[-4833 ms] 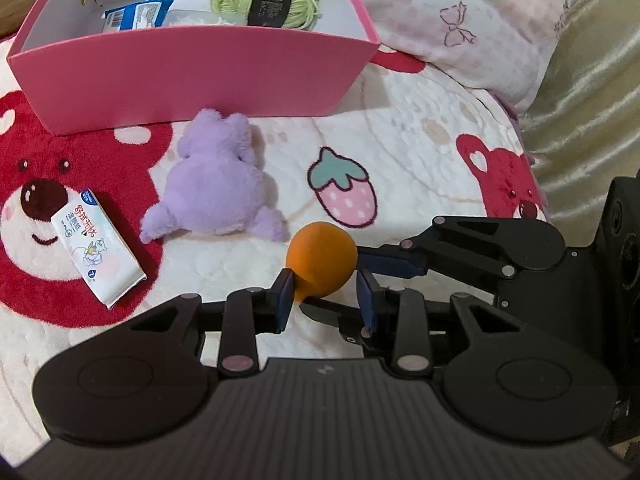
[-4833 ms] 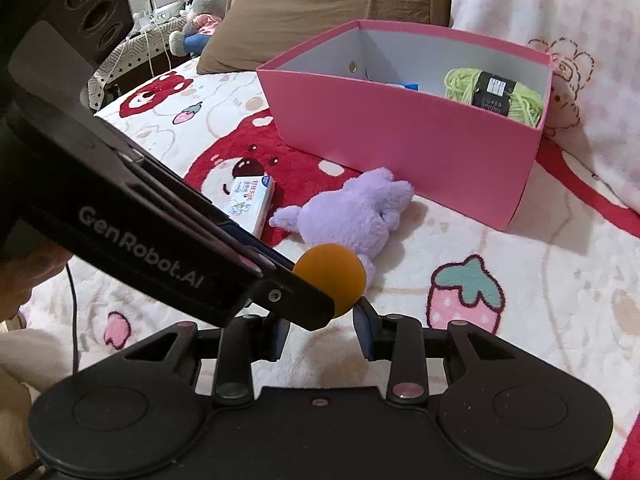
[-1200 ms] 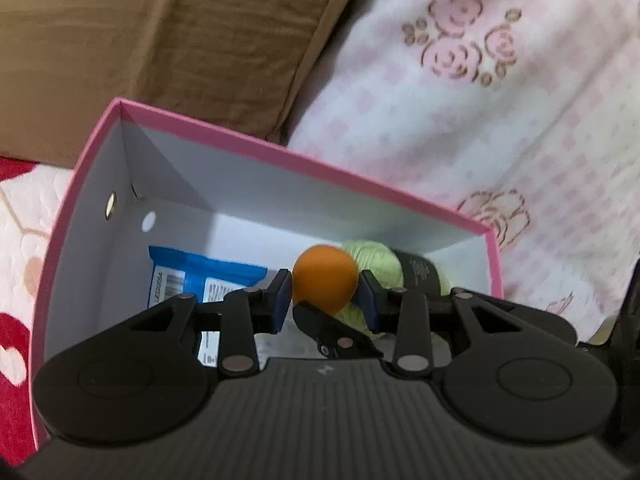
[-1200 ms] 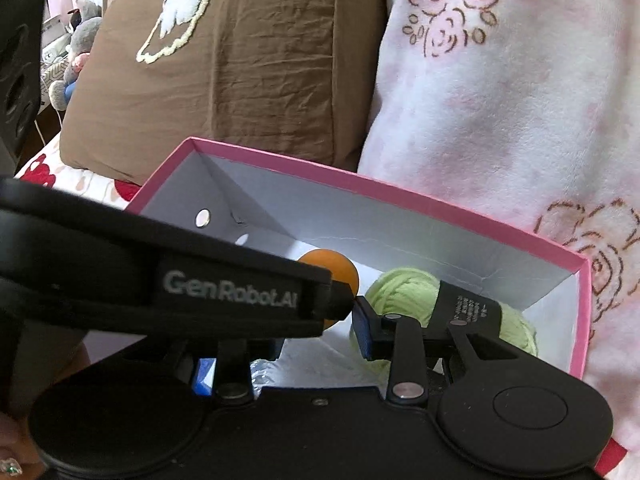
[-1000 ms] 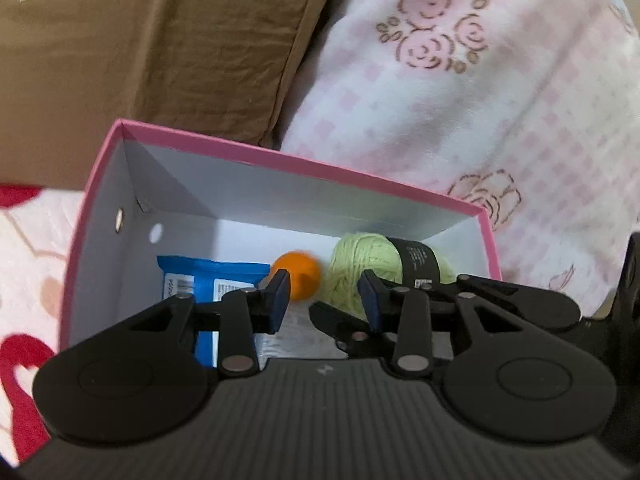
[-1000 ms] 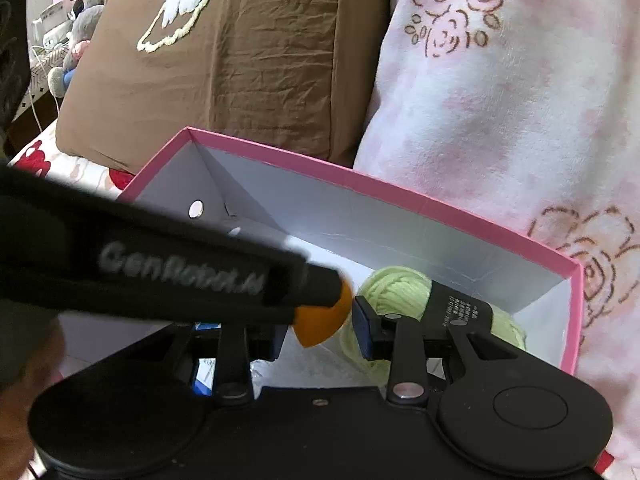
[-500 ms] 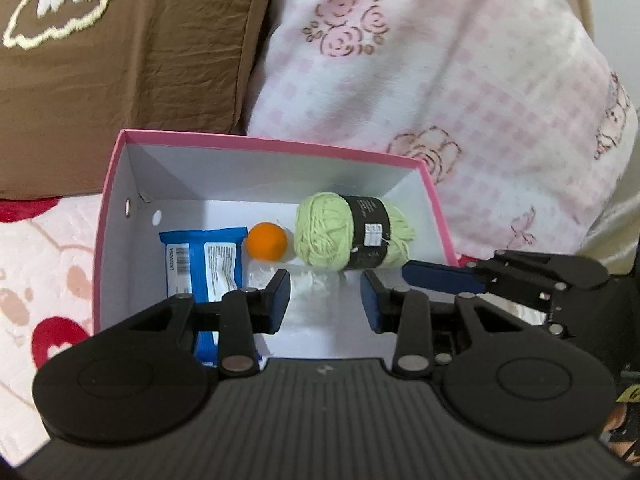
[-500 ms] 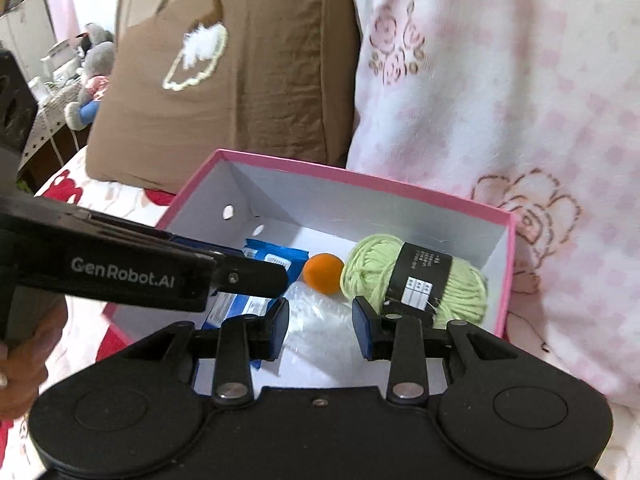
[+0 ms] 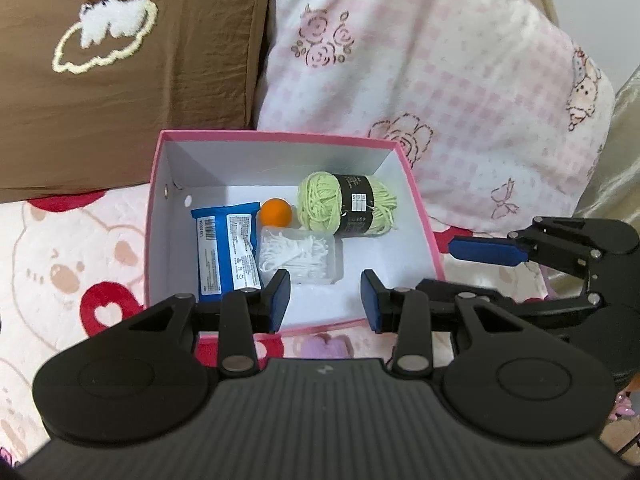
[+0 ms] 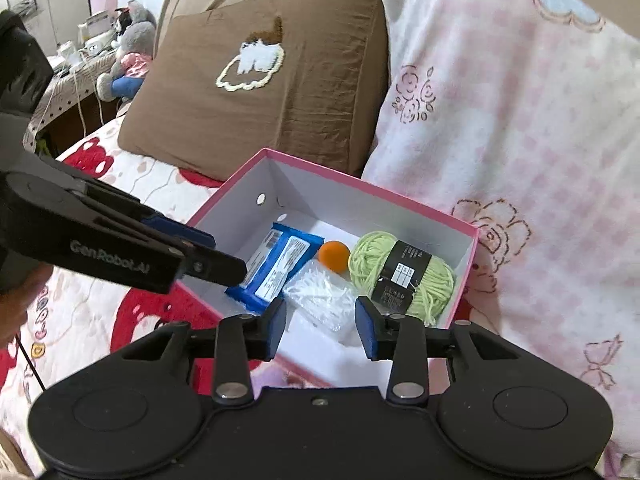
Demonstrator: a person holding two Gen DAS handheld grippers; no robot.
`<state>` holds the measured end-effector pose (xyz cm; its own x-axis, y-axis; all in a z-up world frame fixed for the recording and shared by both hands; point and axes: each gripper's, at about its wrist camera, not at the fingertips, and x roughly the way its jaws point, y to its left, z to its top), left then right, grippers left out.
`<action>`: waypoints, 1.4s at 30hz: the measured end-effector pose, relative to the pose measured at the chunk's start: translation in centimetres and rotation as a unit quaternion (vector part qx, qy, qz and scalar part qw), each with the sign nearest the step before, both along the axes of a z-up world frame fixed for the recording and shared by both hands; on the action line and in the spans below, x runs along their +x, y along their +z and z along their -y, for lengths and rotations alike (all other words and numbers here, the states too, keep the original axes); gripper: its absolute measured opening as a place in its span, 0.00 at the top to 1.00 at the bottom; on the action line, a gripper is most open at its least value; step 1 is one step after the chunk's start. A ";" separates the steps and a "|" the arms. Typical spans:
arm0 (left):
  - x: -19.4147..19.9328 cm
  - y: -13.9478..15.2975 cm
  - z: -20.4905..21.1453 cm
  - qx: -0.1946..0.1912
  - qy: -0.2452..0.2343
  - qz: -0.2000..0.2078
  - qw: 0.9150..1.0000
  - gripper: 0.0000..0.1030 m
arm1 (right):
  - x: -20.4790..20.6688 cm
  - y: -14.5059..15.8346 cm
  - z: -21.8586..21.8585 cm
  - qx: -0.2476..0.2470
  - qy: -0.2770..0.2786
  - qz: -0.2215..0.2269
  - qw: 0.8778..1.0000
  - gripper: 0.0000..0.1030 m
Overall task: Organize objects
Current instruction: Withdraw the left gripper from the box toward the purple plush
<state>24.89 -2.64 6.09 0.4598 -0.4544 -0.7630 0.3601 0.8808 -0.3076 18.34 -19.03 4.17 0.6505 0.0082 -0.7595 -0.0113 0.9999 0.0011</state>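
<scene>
An orange ball (image 9: pixel 276 212) (image 10: pixel 335 255) lies inside the pink box (image 9: pixel 276 136) (image 10: pixel 360 184), between a blue packet (image 9: pixel 226 252) (image 10: pixel 276 270) and a green yarn skein (image 9: pixel 347 204) (image 10: pixel 400 276). A clear bag of white pieces (image 9: pixel 300 256) (image 10: pixel 320 300) lies in front of the ball. My left gripper (image 9: pixel 325 302) (image 10: pixel 224 256) hovers above the box's near wall, open by a narrow gap with nothing in it. My right gripper (image 10: pixel 320 328) (image 9: pixel 436 266) hangs over the box's right side, its jaws opening with nothing between them.
The box stands on a bed cover printed with red bears. A brown pillow (image 9: pixel 120 60) and a pink checked pillow (image 9: pixel 440 80) lean behind it. A bit of purple plush (image 9: pixel 324 346) peeks out just under the left gripper. A hand (image 10: pixel 20 304) holds the left gripper.
The ball left the left gripper and dropped into the box. Both grippers have since risen and drawn back, so the whole box now shows. The right jaws stand slightly wider.
</scene>
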 end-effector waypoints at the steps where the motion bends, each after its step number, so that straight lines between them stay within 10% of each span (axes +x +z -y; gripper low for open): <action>1: -0.3 0.4 -0.2 -0.007 0.007 0.000 1.000 0.65 | -0.4 0.2 -0.3 -0.002 0.002 0.002 1.000 0.54; 10: -3.6 2.4 -1.1 -0.009 0.004 0.011 1.000 0.57 | -3.9 1.5 -2.3 -0.020 0.028 0.025 0.999 0.15; 42: -10.6 -5.7 -1.8 0.016 -0.009 -0.066 0.998 0.07 | -12.0 -2.7 -5.2 0.001 0.082 0.038 0.996 0.11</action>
<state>14.25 -0.88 0.44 0.3462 -0.4358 -0.8308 0.3337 0.8848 -0.3251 6.33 -13.86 1.43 0.6959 0.1209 -0.7079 -0.1753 0.9845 -0.0043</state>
